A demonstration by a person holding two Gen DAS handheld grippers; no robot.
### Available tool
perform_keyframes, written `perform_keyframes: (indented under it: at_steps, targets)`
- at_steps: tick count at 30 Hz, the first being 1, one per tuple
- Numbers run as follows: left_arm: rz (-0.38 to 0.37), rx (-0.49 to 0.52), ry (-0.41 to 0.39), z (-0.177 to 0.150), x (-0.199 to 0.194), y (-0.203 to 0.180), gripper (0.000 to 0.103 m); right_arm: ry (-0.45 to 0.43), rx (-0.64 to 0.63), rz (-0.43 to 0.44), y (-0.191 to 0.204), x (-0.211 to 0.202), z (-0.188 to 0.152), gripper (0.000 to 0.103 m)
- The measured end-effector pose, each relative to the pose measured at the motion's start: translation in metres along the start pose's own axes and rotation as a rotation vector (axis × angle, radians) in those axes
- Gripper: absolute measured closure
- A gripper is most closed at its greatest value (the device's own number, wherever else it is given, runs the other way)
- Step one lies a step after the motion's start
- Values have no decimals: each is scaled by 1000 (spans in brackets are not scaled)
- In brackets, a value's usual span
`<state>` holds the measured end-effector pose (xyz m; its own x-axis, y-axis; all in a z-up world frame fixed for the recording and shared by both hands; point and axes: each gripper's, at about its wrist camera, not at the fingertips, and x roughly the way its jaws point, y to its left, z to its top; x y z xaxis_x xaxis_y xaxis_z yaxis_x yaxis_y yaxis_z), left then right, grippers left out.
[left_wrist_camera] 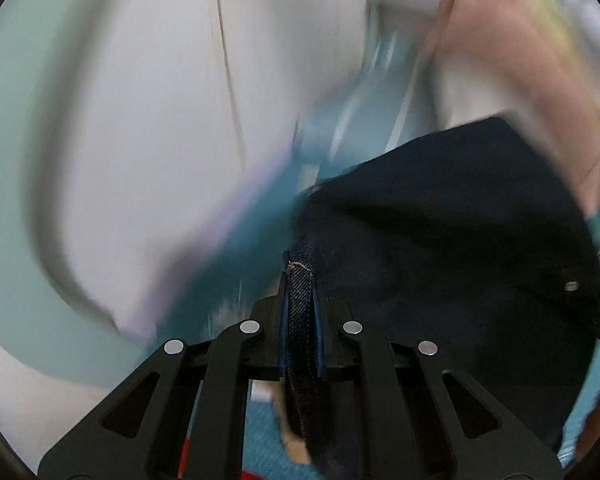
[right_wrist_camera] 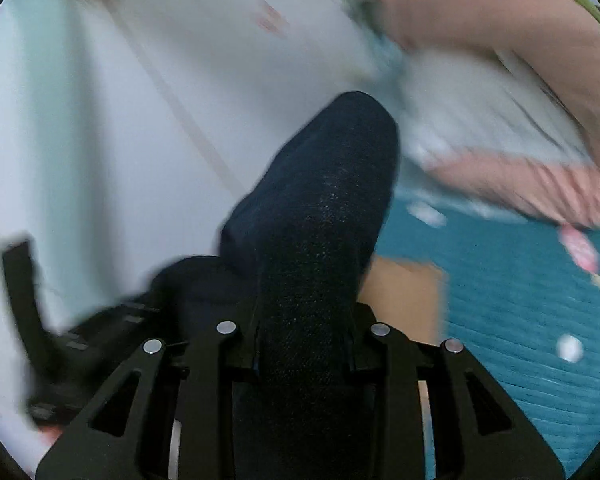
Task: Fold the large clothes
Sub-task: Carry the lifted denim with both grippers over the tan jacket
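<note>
A pair of dark blue denim jeans point(left_wrist_camera: 440, 220) hangs in the air between both grippers, above a teal bedcover. My left gripper point(left_wrist_camera: 300, 280) is shut on a stitched edge of the jeans, which stands upright between the blue pads. In the right wrist view a thick bunched fold of the jeans point(right_wrist_camera: 324, 184) rises out of my right gripper point(right_wrist_camera: 304, 312), filling the space between its jaws, which hold it. Both views are blurred by motion.
A teal ribbed bedcover point(right_wrist_camera: 500, 300) with small white spots lies below on the right. A pink and white cloth point(right_wrist_camera: 520, 184) lies beyond it, also in the left view point(left_wrist_camera: 520, 80). A brown flat piece point(right_wrist_camera: 404, 296) shows just behind the jeans. Pale blurred surfaces point(left_wrist_camera: 160, 120) fill the left.
</note>
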<state>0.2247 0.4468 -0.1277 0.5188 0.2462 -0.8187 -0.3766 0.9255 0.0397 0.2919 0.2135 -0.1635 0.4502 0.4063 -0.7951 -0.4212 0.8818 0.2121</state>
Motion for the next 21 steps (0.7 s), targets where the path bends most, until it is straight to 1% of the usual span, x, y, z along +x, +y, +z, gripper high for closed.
perform_keyframes:
  at_steps: [1,2,3,4,5,7,8,9,10,11,12,13,15,16,17,18,20,21]
  targets:
    - [-25,14,55,-9,20,-6,93,42,5,-58,-12,17,-11,67]
    - [-34,27,102,-24,41,-15,93,39,37,-49,-25,21,-18,62]
    - [-29,36,88,-31,45,-19,93,33,59,-20,-32,19,-19,60]
    - [-24,46,52,-37,44,-23,93,33,87,15,-39,16,-16,57]
    - [-5,59,29,-38,42,-26,91,39,96,20,-41,14,-13,52]
    - [15,63,17,-37,37,-23,84,62,94,-14,-39,9,-1,48]
    - [45,59,-5,-34,29,-19,82,56,80,-38,-38,3,2,47]
    - [71,52,-30,-33,17,-13,66,38,59,-58,-40,-1,3,45]
    - [93,39,-50,-27,11,1,57,-5,15,-87,-39,-12,1,36]
    - [123,21,-90,-23,-4,9,58,-40,-13,-108,-37,-20,0,27]
    - [129,5,-117,-19,-17,16,58,-91,-55,-148,-33,-32,-1,23]
    - [132,-7,-135,-16,-27,20,58,-122,-83,-173,-33,-40,-3,20]
    - [140,-5,-160,-12,-44,23,58,-162,-138,-199,-32,-51,-6,20]
    - [137,3,-173,-12,-51,19,58,-162,-169,-204,-31,-54,-8,25]
    - [120,4,-184,-13,-57,14,58,-152,-191,-210,-30,-55,-11,47]
    - [82,2,-190,-14,-63,7,59,-124,-207,-227,-32,-52,-13,59]
    - [6,6,-191,-21,-69,-12,61,-53,-147,-190,-49,-42,-22,78]
    - [-16,5,-179,-23,-66,-22,65,-24,-114,-175,-57,-35,-23,83]
